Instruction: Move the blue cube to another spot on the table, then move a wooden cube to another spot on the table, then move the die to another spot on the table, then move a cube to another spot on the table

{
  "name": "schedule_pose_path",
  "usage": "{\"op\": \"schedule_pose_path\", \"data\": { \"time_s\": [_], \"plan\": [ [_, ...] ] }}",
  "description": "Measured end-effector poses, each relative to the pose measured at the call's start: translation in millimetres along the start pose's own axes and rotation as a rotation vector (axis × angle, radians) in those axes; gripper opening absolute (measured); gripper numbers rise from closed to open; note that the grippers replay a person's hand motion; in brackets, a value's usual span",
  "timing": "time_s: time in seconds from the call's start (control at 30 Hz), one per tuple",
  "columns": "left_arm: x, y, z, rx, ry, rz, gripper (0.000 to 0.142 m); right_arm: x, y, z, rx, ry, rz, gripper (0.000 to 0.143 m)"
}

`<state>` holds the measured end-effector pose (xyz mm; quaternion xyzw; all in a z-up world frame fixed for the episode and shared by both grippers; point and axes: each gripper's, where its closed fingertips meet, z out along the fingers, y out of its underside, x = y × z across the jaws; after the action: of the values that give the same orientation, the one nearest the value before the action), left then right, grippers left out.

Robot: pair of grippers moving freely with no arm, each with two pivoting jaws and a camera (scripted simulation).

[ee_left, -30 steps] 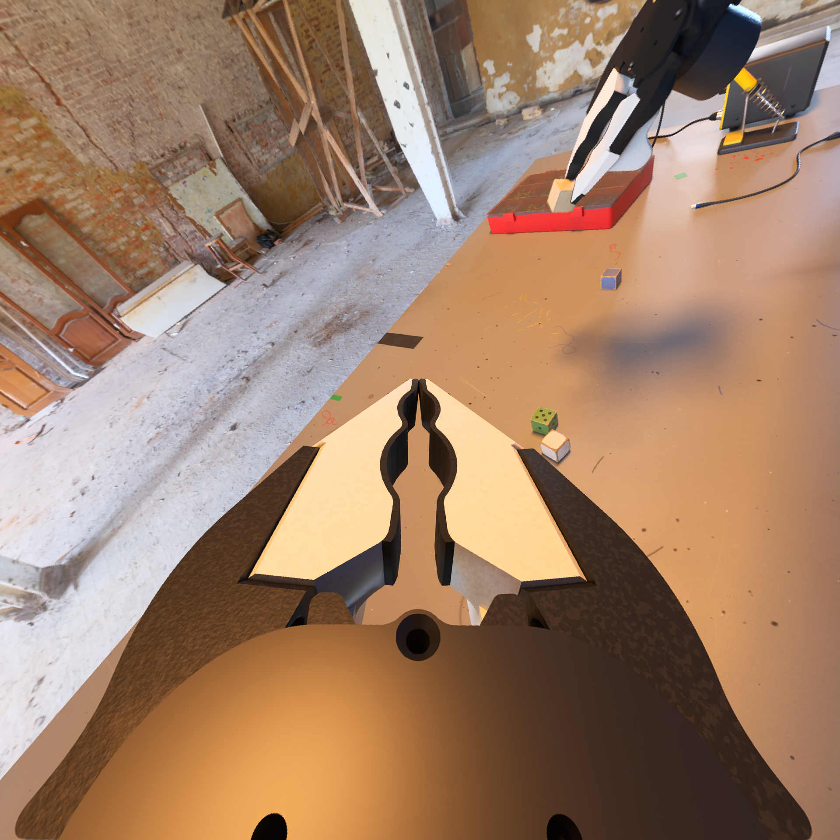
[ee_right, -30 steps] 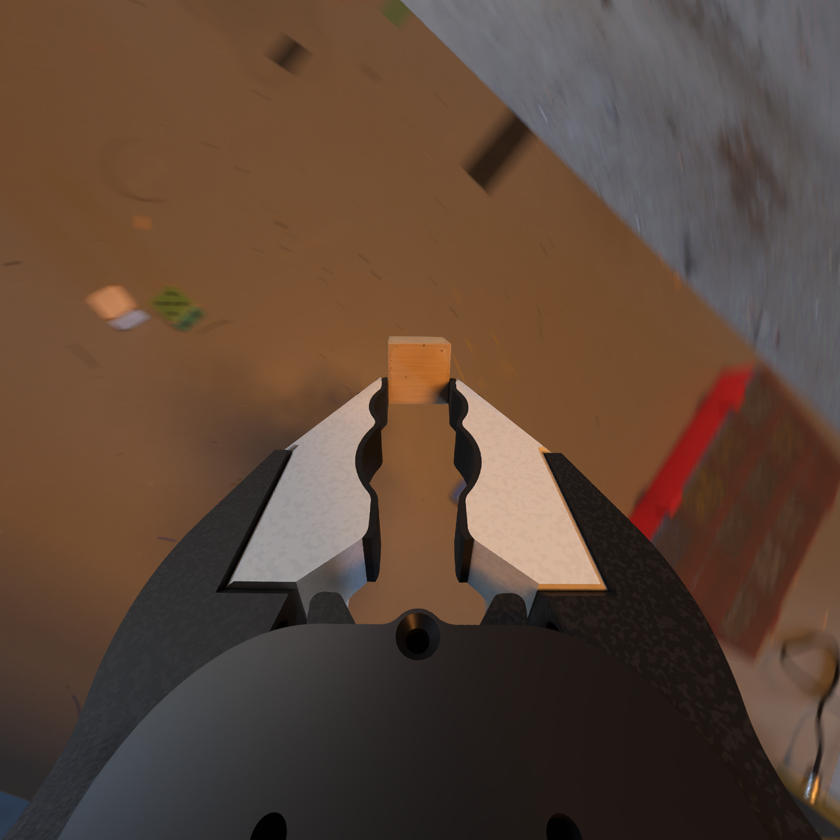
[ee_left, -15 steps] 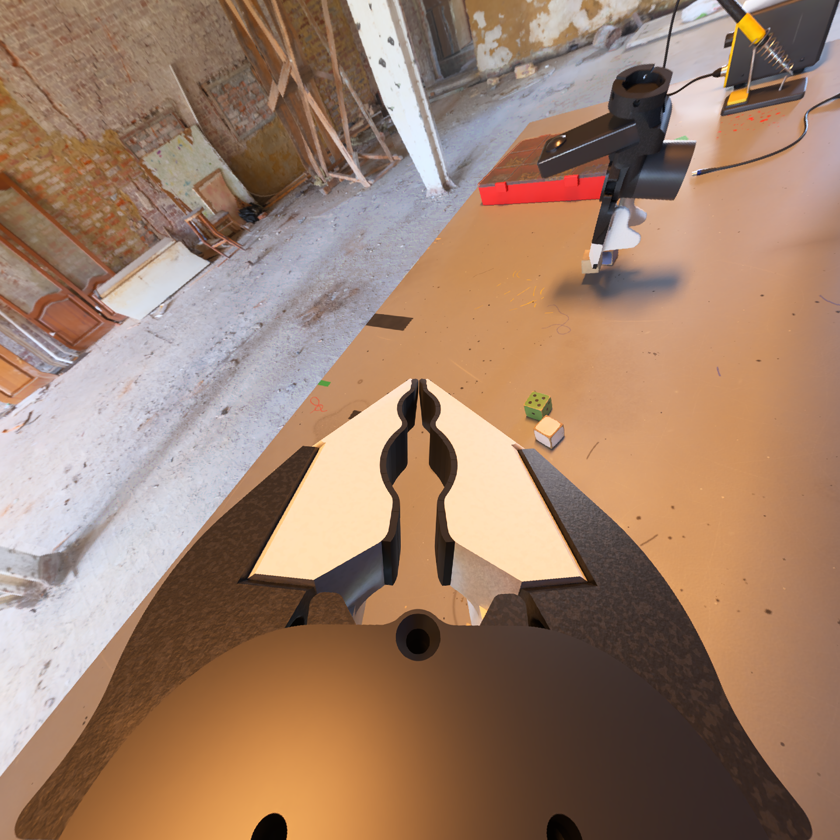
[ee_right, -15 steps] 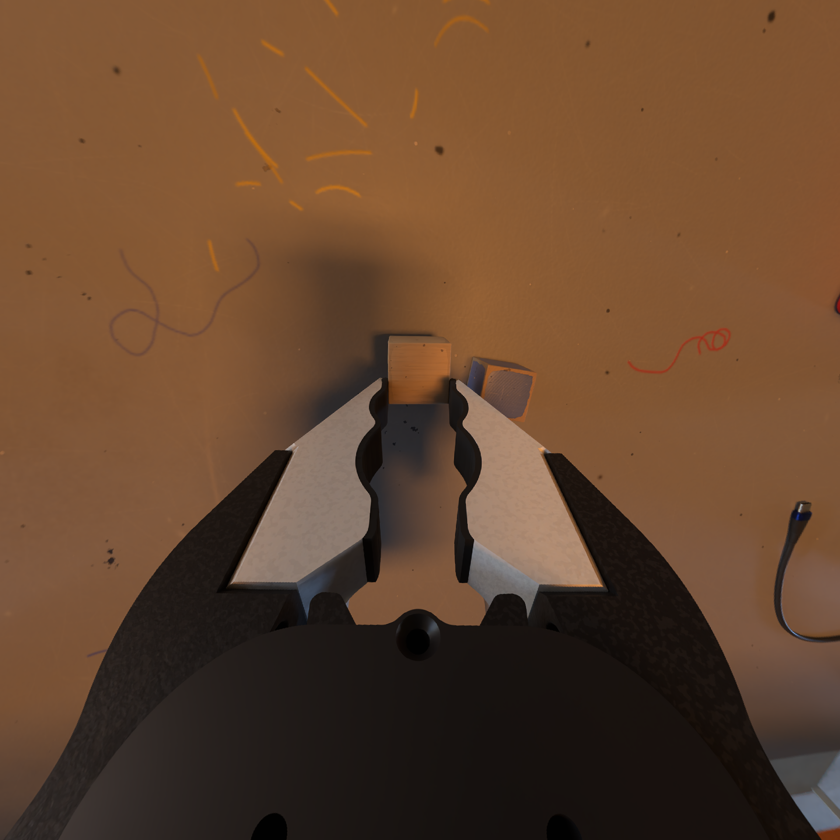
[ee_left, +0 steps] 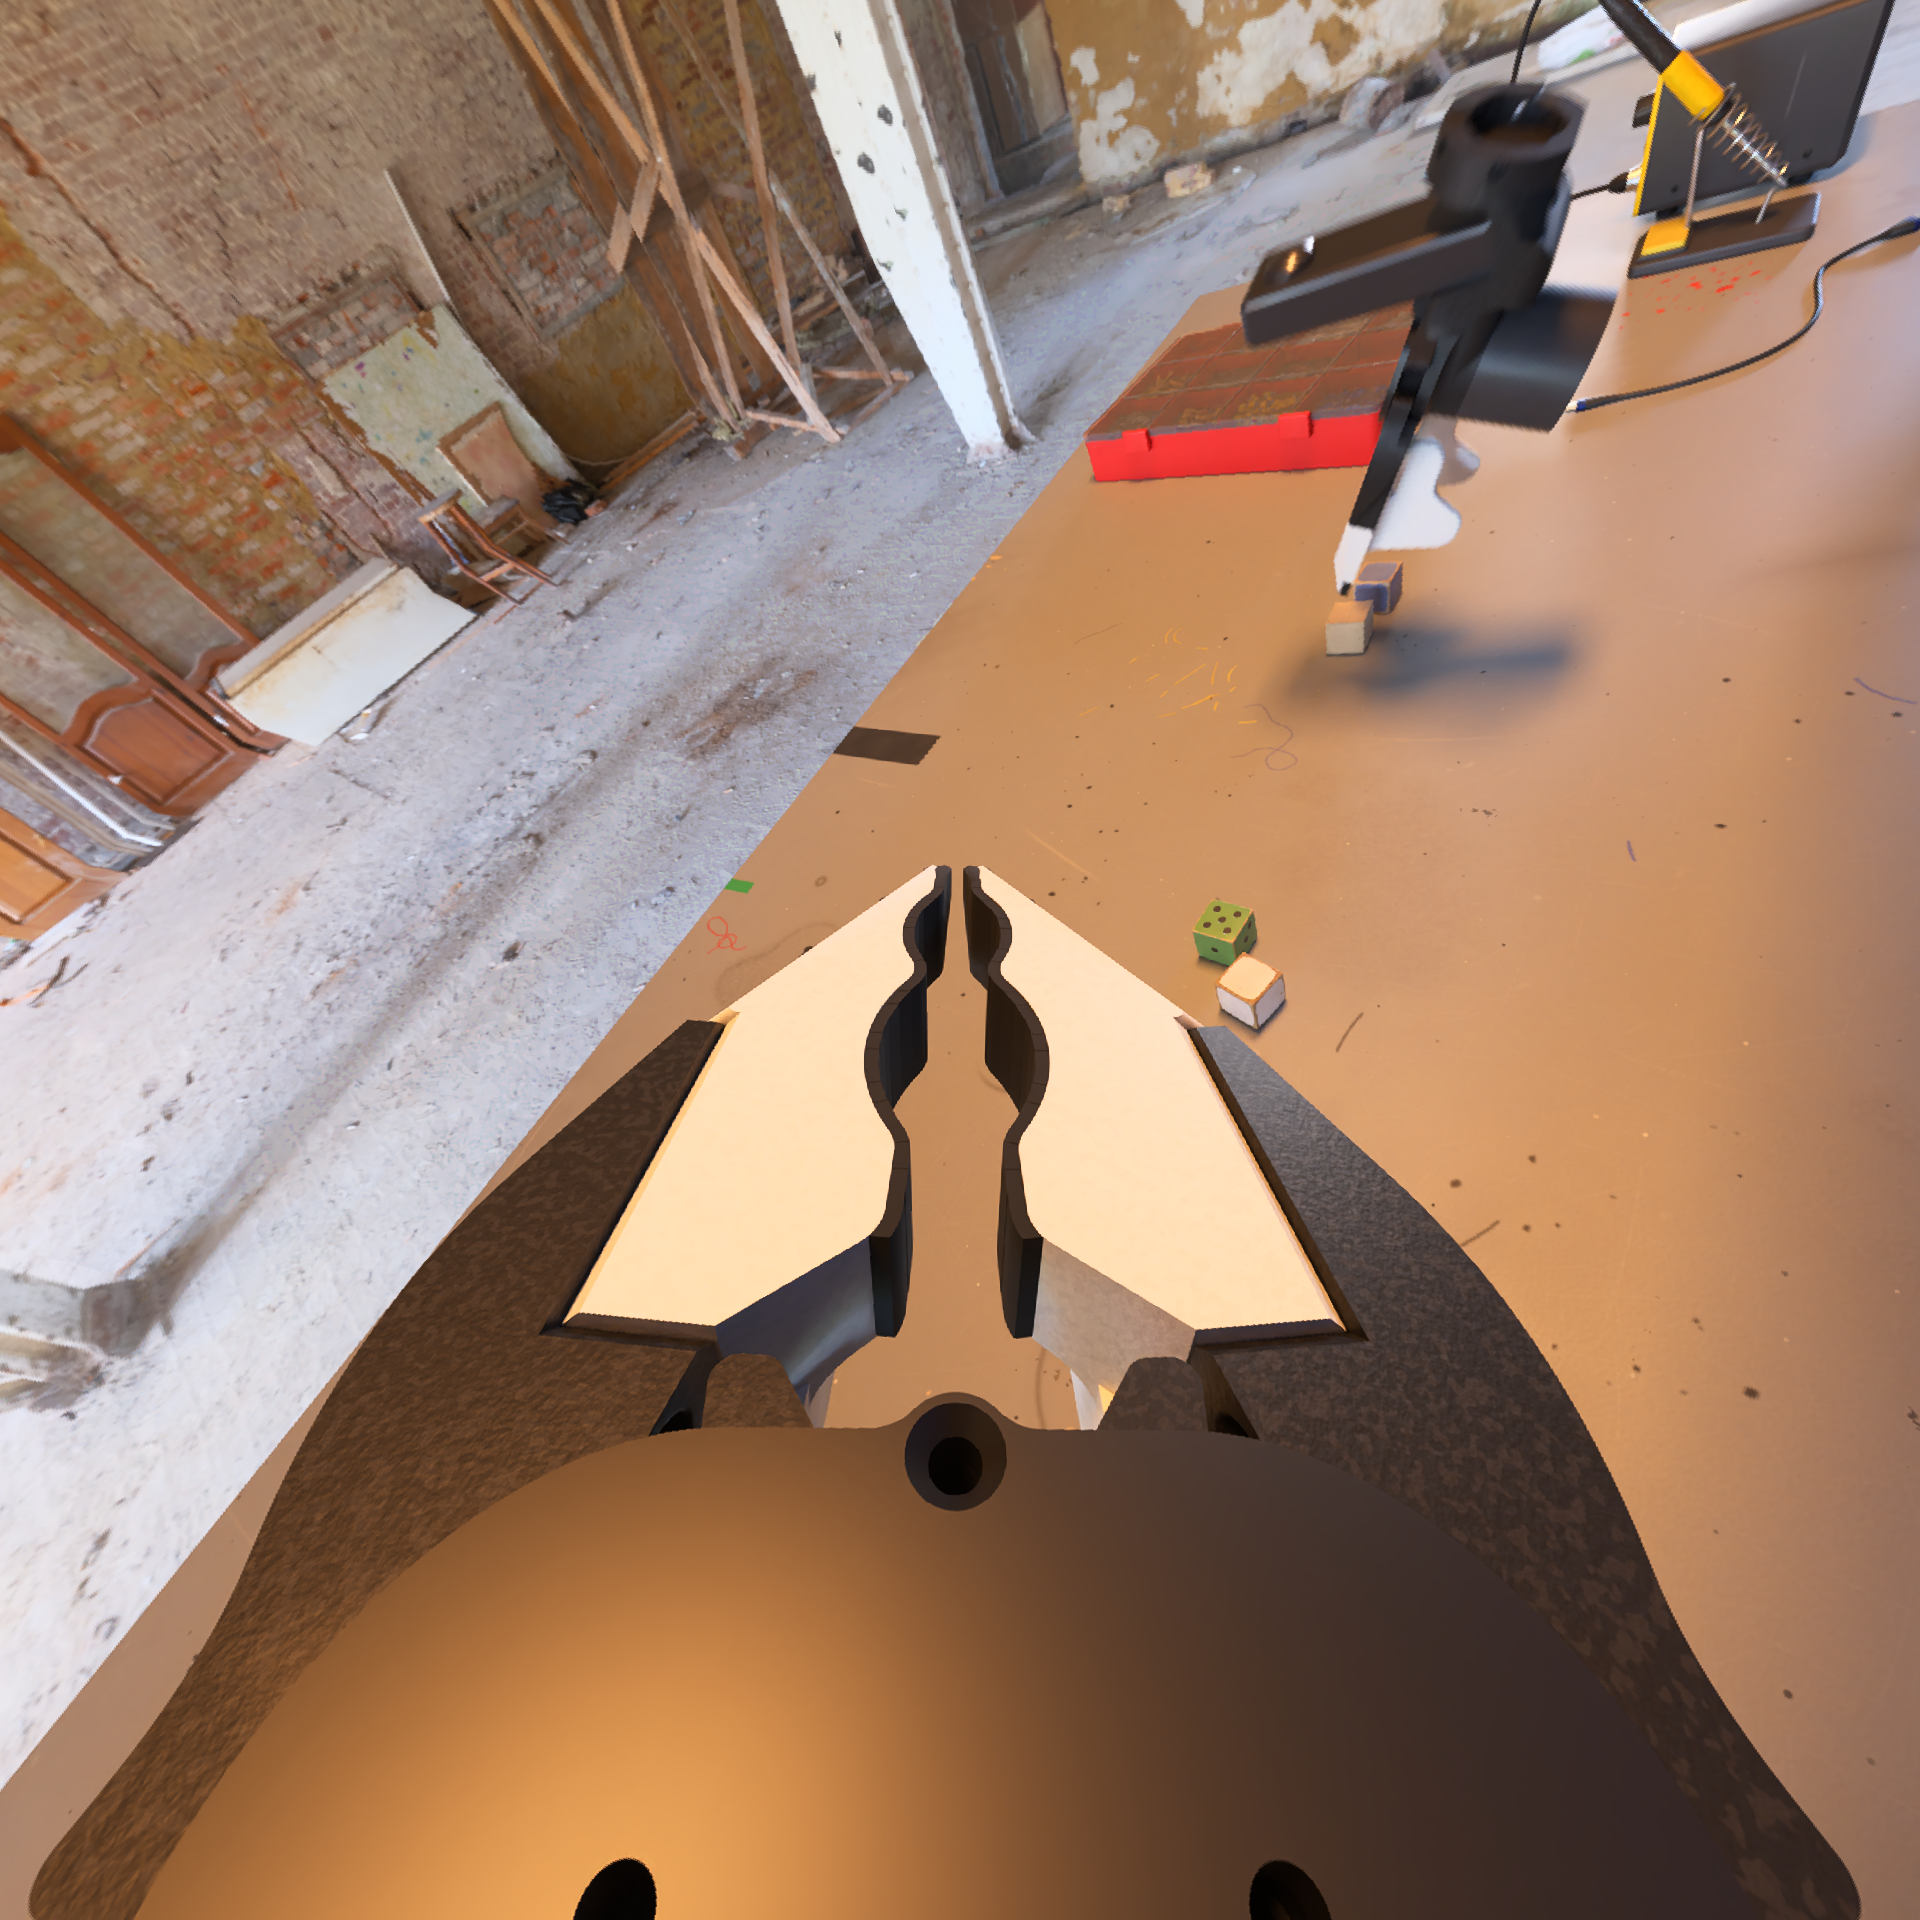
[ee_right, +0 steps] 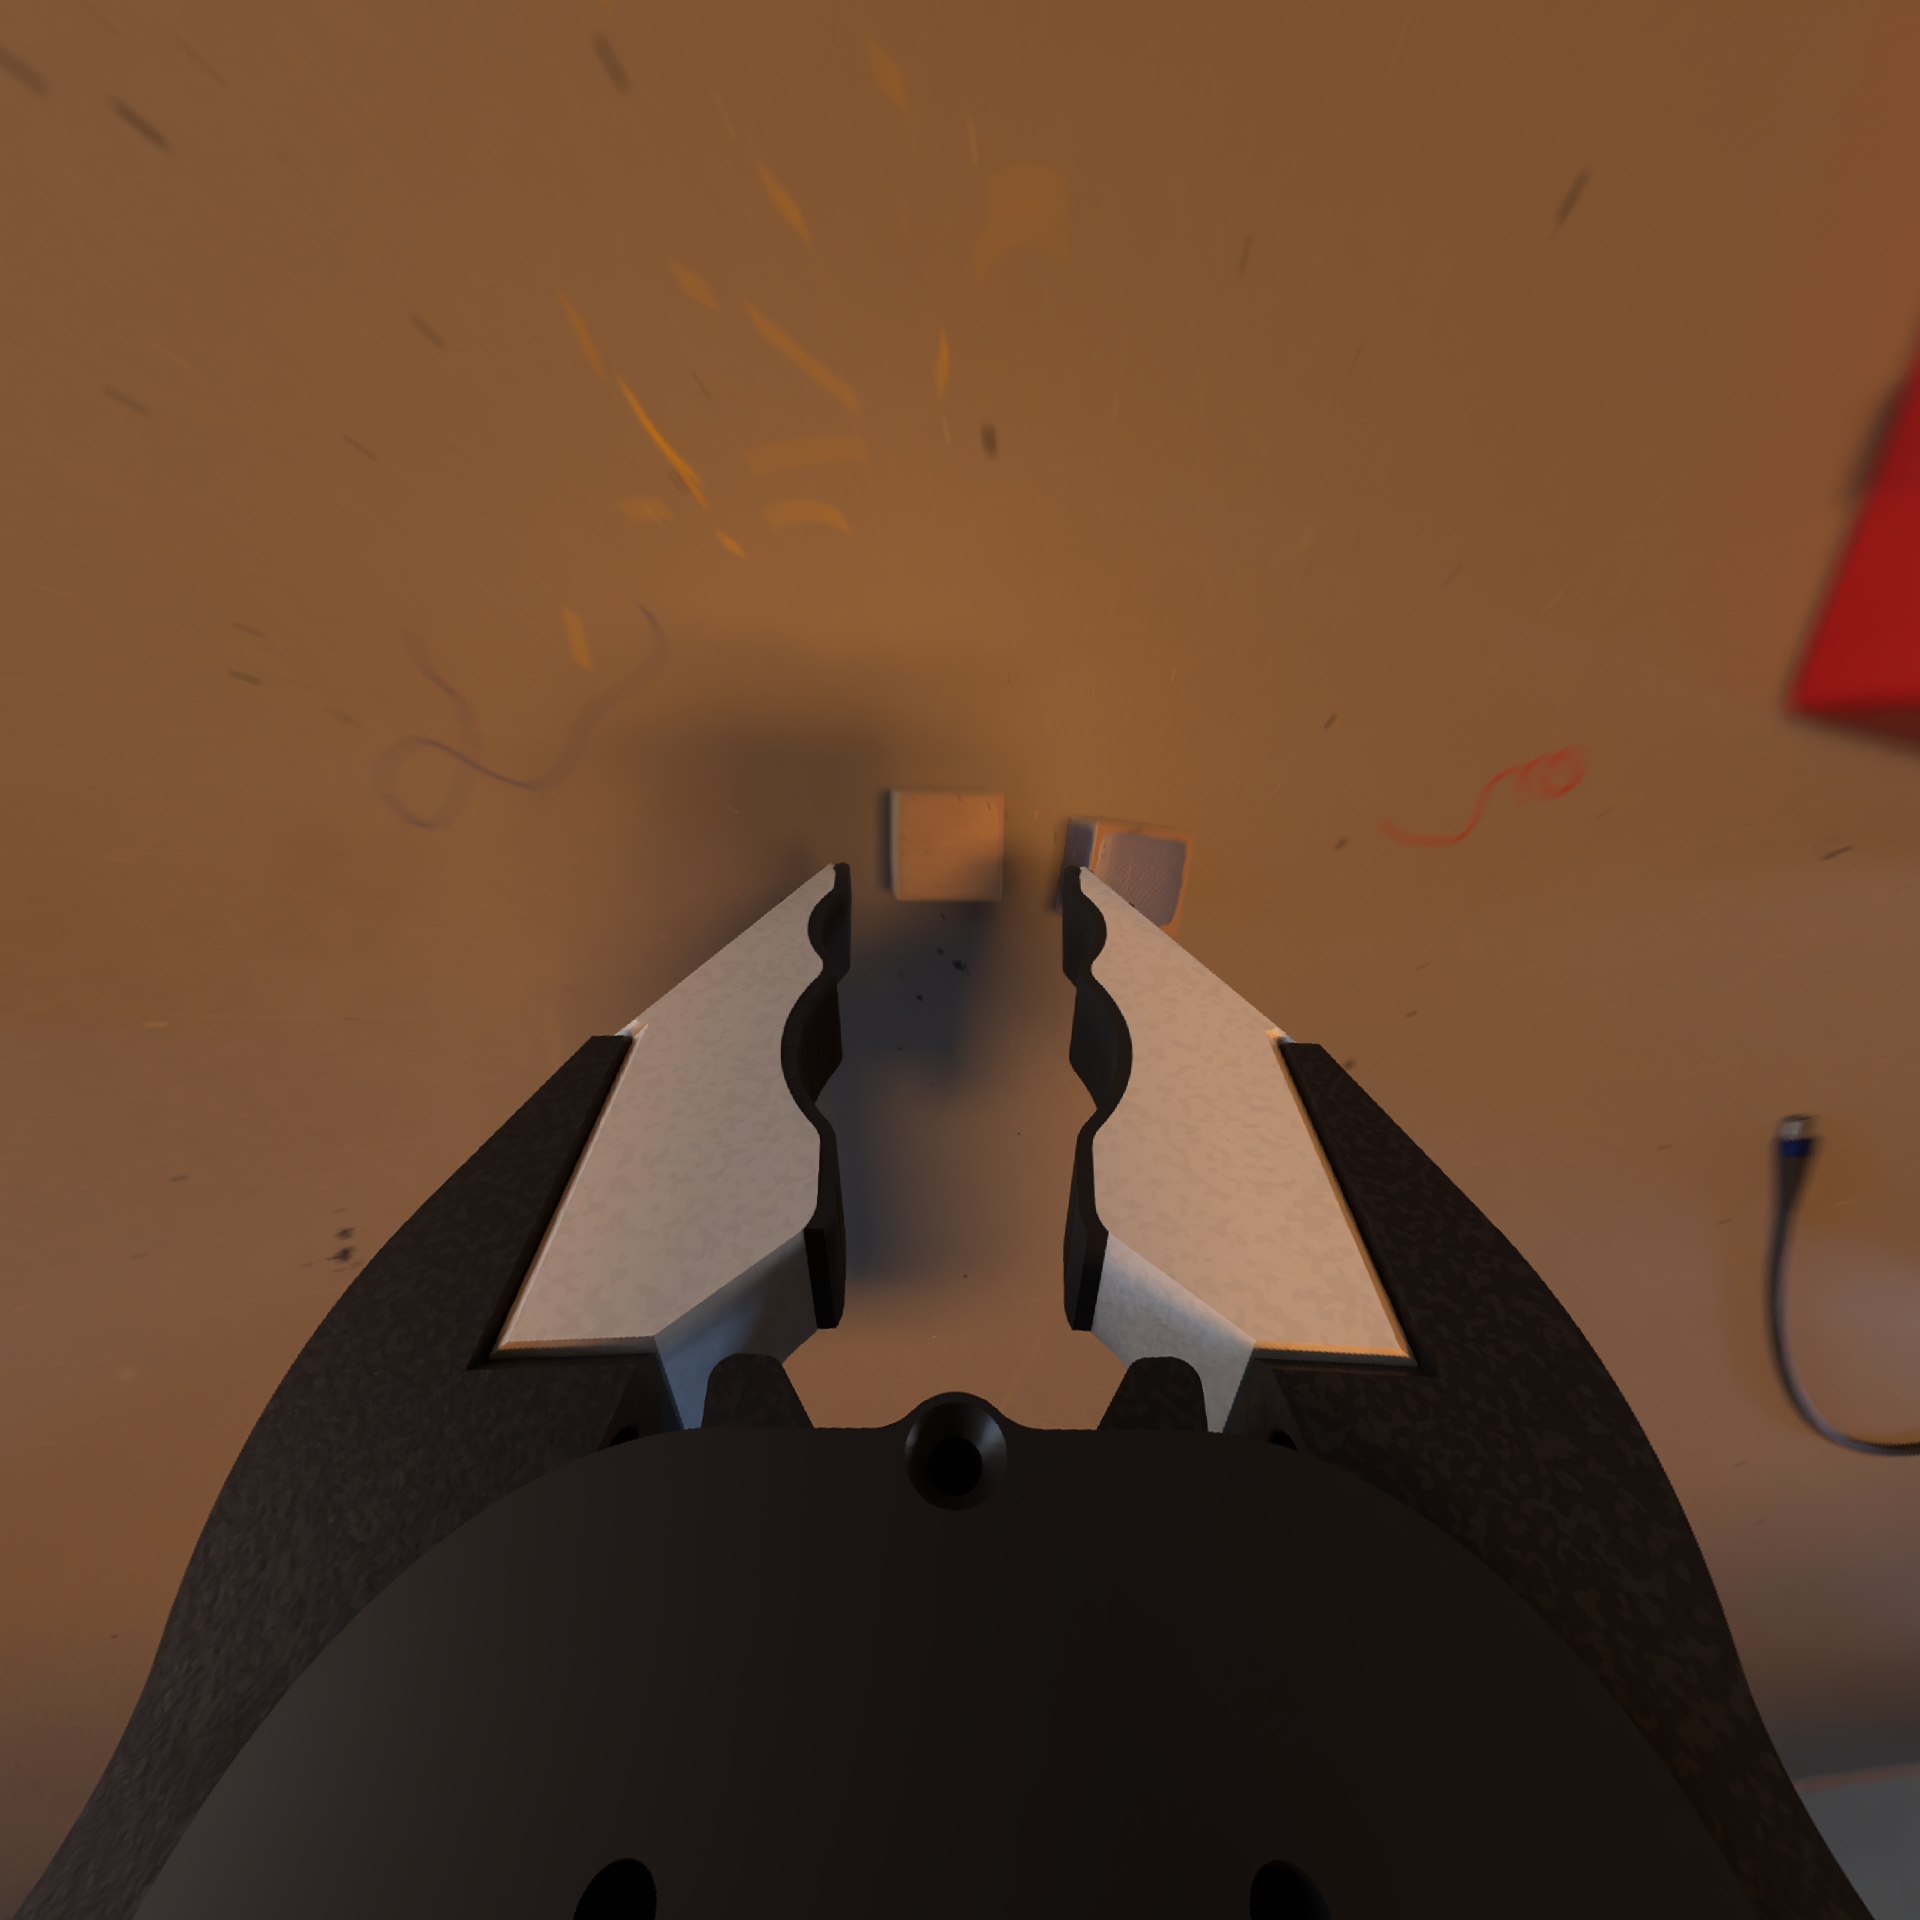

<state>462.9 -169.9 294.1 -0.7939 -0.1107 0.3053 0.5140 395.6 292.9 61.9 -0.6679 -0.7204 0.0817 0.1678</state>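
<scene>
Below spread right tool [ee_right: 954, 873], square-faced wooden cube [ee_right: 945, 844]

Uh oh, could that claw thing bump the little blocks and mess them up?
Yes, maybe.

1. The right hand-held gripper is open just above the small pale wooden cube. One finger overlaps the small blue-grey cube, so moving sideways might knock it.

2. Those two cubes sit close together, so nudging one could push the other.
</scene>
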Motion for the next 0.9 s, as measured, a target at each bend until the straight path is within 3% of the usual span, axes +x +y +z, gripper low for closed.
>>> {"op": "schedule_pose_path", "data": {
  "time_s": [0.1,0.17,0.23,0.33,0.5,0.63,0.9],
  "plan": [
    [-1.7,-1.6,-1.5,0.011,-0.006,-0.005,0.002,-28.1,-43.7,-69.4,0.269,0.018,-0.116,0.045],
    [-2.2,-1.2,-1.0,0.011,-0.005,-0.01,0.002,-81.8,-65.6,-109.5,0.414,-0.041,-0.367,0.045],
    [-1.9,0.3,0.1,0.001,-0.005,-0.009,0.002,-148.4,-65.3,-124.0,0.45,-0.173,-0.687,0.045],
    [1.1,2.5,1.3,-0.019,-0.002,0.006,0.002,-224.6,-41.0,-109.7,0.392,-0.401,-1.065,0.045],
    [6.8,1.8,4.6,-0.021,0.022,0.018,0.002,-268.0,-11.2,-52.1,0.258,-0.472,-1.318,0.035],
    [11.6,3.3,9.5,-0.039,0.043,0.033,0.004,-276.4,-1.1,-16.4,0.191,-0.456,-1.373,0.034],
    [15.6,5.2,18.8,-0.061,0.053,0.057,0.008,-277.4,2.3,10.4,0.111,-0.455,-1.346,0.039]
  ]
}}
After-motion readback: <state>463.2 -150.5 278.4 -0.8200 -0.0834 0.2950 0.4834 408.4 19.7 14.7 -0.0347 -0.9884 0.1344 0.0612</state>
